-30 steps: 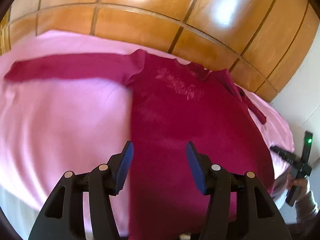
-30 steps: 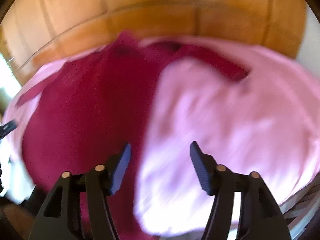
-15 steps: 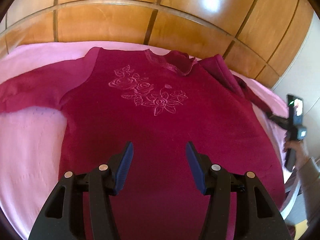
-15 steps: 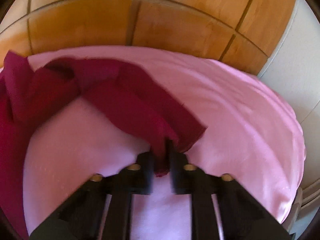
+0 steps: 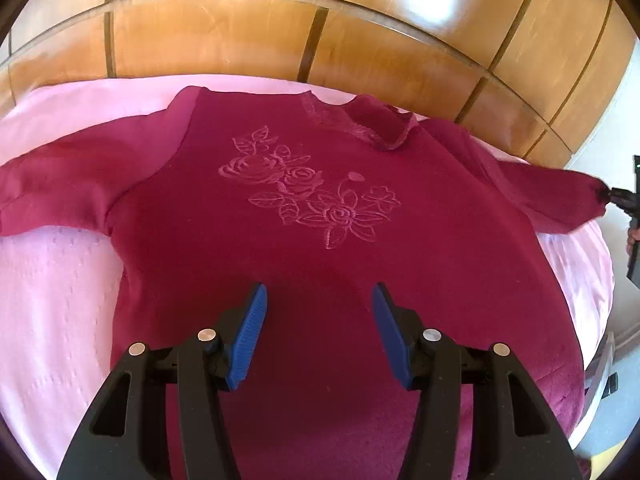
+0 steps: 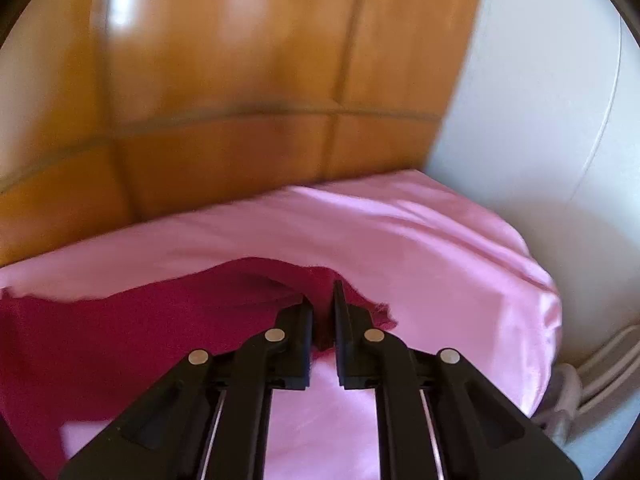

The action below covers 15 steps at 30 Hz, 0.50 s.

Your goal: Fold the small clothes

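Pink bedding (image 5: 60, 280) is carrying the maroon sweater (image 5: 320, 248) mid-frame, the left gripper (image 5: 318, 330) hanging released above it while the right gripper (image 6: 323, 322) is clenching a cuff (image 6: 360, 304) that may be slipping free, being only thinly pinched.

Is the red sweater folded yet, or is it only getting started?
Only getting started. Done: the sweater lies spread flat, flowers up, on the pink sheet, with no fold yet. In hand: the right gripper is shut on the cuff of the right sleeve, stretching it out sideways. The left gripper hovers open above the body. Left: every fold.
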{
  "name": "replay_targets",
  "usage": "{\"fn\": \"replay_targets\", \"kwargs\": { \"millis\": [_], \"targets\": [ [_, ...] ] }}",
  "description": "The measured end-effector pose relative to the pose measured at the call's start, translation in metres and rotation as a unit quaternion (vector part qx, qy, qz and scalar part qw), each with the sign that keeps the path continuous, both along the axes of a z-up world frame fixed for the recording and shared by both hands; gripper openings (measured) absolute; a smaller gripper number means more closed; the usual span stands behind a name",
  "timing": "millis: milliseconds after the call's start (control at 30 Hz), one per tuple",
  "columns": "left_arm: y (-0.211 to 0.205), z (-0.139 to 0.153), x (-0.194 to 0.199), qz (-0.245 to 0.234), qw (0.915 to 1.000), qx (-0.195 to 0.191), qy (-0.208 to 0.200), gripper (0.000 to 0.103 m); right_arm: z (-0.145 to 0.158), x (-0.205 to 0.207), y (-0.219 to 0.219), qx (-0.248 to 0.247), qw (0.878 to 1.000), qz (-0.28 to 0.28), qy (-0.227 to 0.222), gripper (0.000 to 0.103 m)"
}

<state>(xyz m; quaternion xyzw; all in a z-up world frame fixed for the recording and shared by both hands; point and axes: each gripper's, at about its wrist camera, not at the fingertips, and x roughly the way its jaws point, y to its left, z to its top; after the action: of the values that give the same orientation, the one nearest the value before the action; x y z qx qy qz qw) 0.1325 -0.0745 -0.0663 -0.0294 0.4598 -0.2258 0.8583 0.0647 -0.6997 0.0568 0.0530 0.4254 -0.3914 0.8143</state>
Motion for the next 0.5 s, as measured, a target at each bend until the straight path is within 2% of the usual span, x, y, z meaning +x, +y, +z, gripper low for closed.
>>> {"fn": "replay_targets", "kwargs": {
  "millis": [100,167,233,300,333,367,433,500],
  "targets": [
    [0.0,0.001,0.0,0.0,1.0,0.009,-0.001,0.054,-0.038,0.005,-0.036,0.002,0.997,-0.052,0.058,0.007],
    [0.001,0.003,-0.001,0.001,0.9999,0.015,-0.002,0.054,-0.06,0.003,-0.054,0.026,0.994,-0.084,0.071,0.007],
    [0.0,0.003,0.0,0.002,0.9998,0.02,-0.002,0.054,-0.077,0.002,-0.06,0.029,0.991,-0.098,0.083,0.009],
    [-0.001,0.004,0.002,0.002,0.9997,0.026,-0.003,0.054,-0.085,-0.001,-0.06,0.026,0.989,-0.11,0.09,0.022],
    [-0.001,0.005,0.002,0.003,0.9996,0.026,-0.004,0.054,-0.085,-0.006,-0.058,0.029,0.99,-0.115,0.082,0.038],
    [-0.001,0.006,0.003,0.005,0.9996,0.027,-0.005,0.054,-0.086,-0.016,-0.046,0.031,0.991,-0.114,0.069,0.049],
    [-0.001,0.008,0.004,0.009,0.9997,0.021,-0.008,0.054,-0.076,-0.03,-0.03,0.044,0.993,-0.107,0.027,0.062],
    [0.0,0.008,0.006,0.015,0.9997,0.015,-0.008,0.054,-0.071,-0.052,-0.015,0.114,0.988,-0.096,-0.039,0.064]
  ]
}}
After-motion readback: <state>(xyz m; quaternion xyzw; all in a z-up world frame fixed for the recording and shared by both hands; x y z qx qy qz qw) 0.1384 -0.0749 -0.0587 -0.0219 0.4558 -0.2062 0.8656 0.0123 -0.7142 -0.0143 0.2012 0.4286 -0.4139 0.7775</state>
